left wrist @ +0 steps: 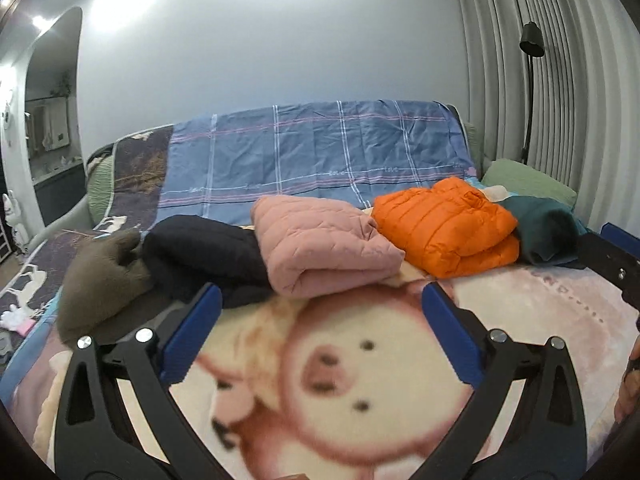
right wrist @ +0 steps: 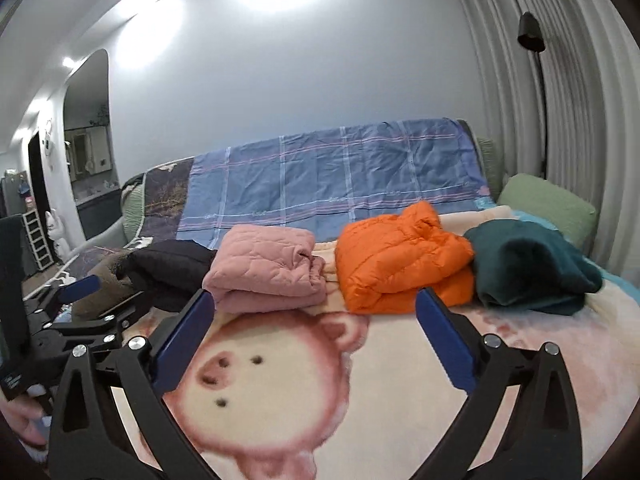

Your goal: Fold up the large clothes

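Several garments lie in a row across the bed. From left: a crumpled olive-brown one, a black one, a folded pink quilted jacket, a folded orange puffer jacket and a dark teal one. The same row shows in the right wrist view: pink, orange, teal, black. My left gripper is open and empty, above the pig-print blanket just short of the pink jacket. My right gripper is open and empty, facing the gap between pink and orange.
A blue plaid sheet covers the back of the bed. A green pillow lies at the right, by grey curtains and a black floor lamp. The left gripper's body shows at the left edge of the right wrist view.
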A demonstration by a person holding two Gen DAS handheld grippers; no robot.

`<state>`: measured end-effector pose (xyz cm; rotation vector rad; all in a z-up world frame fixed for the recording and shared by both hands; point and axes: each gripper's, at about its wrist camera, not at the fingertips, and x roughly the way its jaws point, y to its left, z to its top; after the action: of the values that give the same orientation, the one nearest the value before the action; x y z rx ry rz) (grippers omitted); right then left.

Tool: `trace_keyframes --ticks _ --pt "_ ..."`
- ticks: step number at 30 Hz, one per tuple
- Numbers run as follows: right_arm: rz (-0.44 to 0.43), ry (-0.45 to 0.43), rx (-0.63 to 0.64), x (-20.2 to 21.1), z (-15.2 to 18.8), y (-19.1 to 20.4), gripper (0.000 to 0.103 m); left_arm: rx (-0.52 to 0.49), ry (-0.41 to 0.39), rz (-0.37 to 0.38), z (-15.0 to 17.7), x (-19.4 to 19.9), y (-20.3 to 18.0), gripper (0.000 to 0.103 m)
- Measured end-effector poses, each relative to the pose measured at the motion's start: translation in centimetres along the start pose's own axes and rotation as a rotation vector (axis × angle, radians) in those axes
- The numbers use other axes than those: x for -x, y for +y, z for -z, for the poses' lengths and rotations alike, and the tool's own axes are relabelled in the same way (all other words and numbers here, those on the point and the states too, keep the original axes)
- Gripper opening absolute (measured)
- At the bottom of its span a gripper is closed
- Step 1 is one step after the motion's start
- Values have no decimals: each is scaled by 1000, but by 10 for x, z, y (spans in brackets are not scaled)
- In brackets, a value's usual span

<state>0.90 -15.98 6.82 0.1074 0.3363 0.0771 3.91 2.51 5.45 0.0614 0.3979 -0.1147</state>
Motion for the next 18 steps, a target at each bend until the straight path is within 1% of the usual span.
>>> trace_keyframes --ticks 2,4,8,12,18 --pt "7 3 6 9 2 3 102 3 -3 -22 8 15 -2 101" --pt "15 6 6 15 5 5 102 11 12 -35 16 25 -2 101" --pt "20 17 9 22 12 8 102 25 49 -12 28 39 -3 101" --pt "37 16 30 32 19 12 102 9 50 -14 33 47 -8 101" --pt "77 23 34 37 29 8 102 -19 68 -12 35 51 -19 101"
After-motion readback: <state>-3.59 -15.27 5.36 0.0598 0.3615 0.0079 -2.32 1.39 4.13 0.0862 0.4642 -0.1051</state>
